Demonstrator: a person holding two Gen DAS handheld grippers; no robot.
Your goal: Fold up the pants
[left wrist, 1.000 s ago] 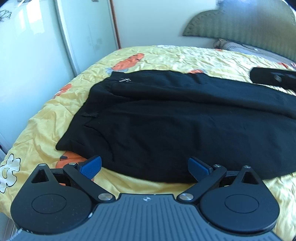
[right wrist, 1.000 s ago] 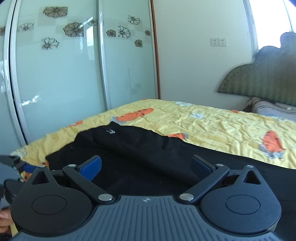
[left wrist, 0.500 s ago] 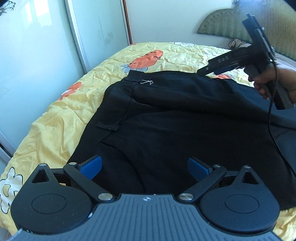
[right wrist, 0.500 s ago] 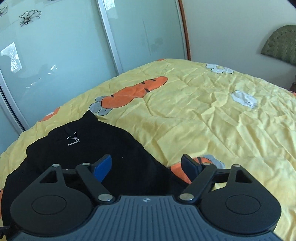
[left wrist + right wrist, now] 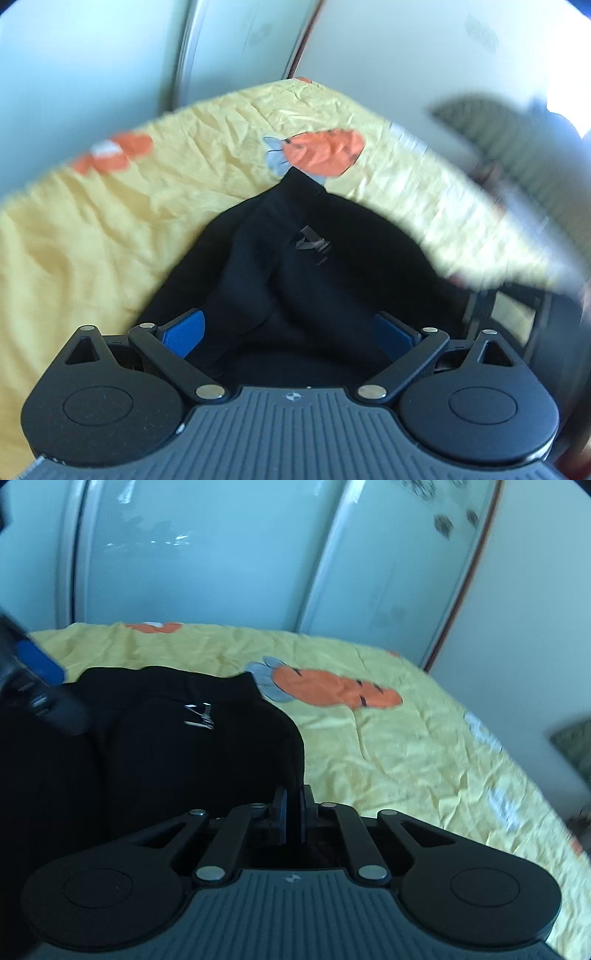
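Two grippers: right gripper (image 5: 292, 814) pinches pants (image 5: 155, 753) edge

A home bedroom: a bed (image 5: 406, 746) spread with a yellow quilt printed with orange carrots (image 5: 332, 692), frosted sliding wardrobe doors (image 5: 207, 561) with flower decals along its side, and a padded green headboard (image 5: 517, 129) against a plain wall.
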